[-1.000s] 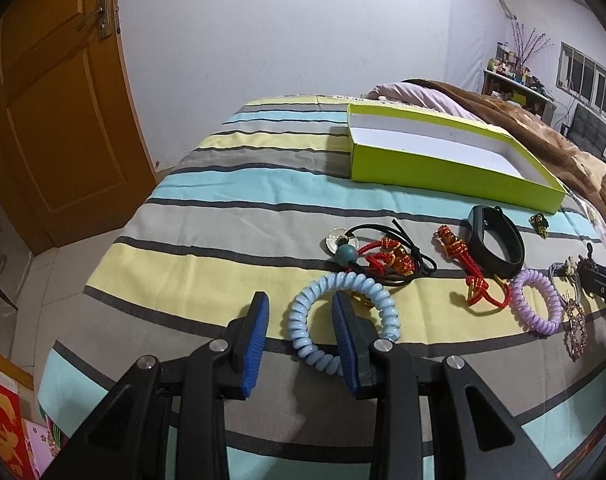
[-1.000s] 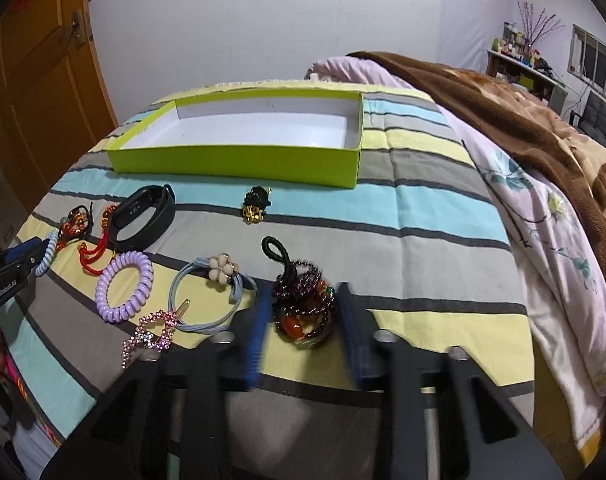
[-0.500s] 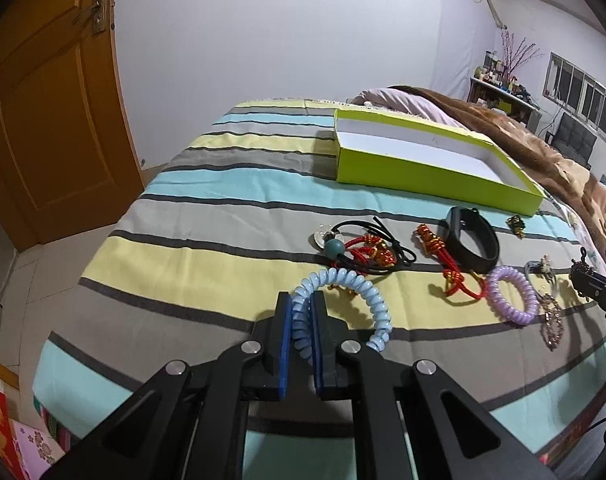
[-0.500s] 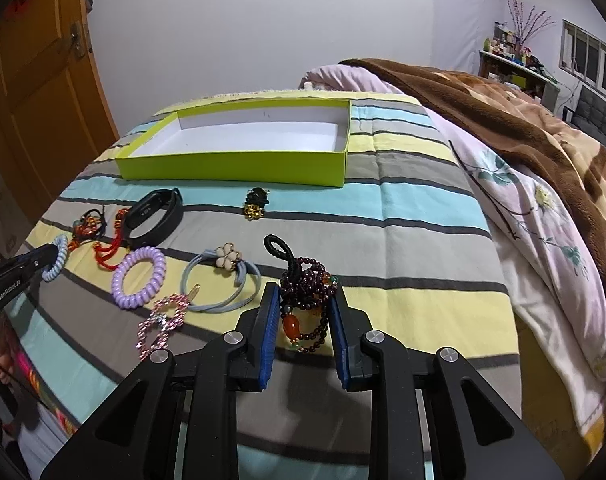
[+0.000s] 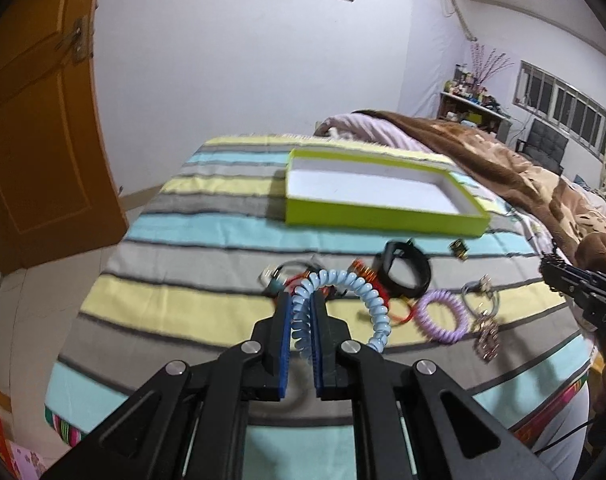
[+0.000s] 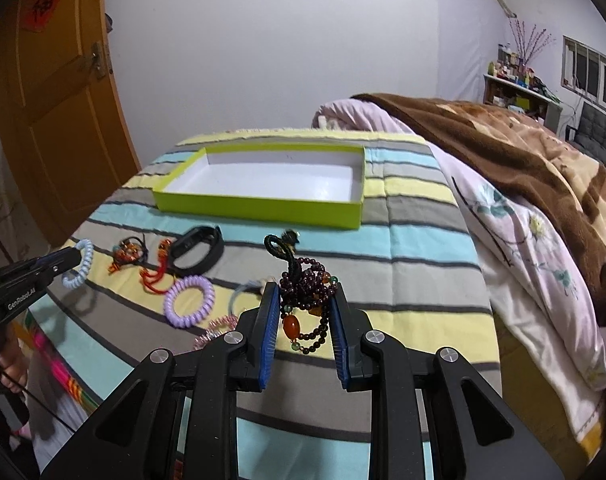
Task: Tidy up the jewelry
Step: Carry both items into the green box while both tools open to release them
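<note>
Above striped bedding (image 5: 175, 300), left gripper (image 5: 301, 312) pinches a blue coil hair tie (image 5: 363, 292) narrowly, while right gripper (image 6: 305, 300) clamps a beaded bracelet (image 6: 307, 292) half-wide.

An orange door (image 5: 35, 152) stands far left; a brown blanket (image 6: 523, 152) covers the bed's right side, shelf (image 6: 519, 88) beyond.

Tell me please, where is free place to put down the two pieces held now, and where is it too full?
The green box has a bare white floor. The striped bedcover is also bare between the box's right end and the floral quilt. It is crowded in front of the box: black band, purple coil tie, red knots.
</note>
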Demonstrator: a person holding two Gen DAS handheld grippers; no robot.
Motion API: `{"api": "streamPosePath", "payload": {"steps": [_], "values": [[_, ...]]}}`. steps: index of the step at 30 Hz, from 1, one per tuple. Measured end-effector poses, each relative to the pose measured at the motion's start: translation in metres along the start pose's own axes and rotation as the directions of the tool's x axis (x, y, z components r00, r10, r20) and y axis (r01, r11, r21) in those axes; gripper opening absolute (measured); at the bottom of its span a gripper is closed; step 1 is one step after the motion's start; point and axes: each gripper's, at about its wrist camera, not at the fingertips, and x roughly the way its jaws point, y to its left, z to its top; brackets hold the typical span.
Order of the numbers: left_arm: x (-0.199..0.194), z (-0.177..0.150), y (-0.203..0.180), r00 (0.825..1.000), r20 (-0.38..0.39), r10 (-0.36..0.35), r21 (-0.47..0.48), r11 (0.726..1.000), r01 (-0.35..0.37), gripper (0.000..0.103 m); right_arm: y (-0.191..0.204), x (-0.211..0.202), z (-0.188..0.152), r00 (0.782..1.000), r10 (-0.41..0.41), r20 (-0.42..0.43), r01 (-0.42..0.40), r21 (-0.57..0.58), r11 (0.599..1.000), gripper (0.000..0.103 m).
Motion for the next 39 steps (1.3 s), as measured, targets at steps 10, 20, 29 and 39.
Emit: {"api": "streamPosePath", "payload": {"steps": [10,20,29,39], "values": [[0.023,0.044,-0.017,0.998,0.042,-0.039,0.037,0.999,0.038,0.009,0.003,0.017,0.032,1.0,0.004,0.03,-0.003,-0.033,0.999,0.025],[0.059,0.094,-0.022,0.996,0.073,-0.056,0.079,0.996,0.05,0.009,-0.005,0.055,0.08,0.999,-0.004,0.047,0.007,-0.059,0.998,0.025],[0.112,0.126,-0.023,0.997,0.058,-0.057,0.096,0.994,0.051,0.009,-0.02,0.115,0.112,1.0,-0.003,0.001,0.004,-0.043,0.999,0.025],[0.172,0.132,-0.019,1.0,-0.009,-0.03,0.107,0.994,0.031,0.009,-0.035,0.175,0.13,0.998,-0.009,-0.059,0.007,-0.035,0.999,0.025]]}}
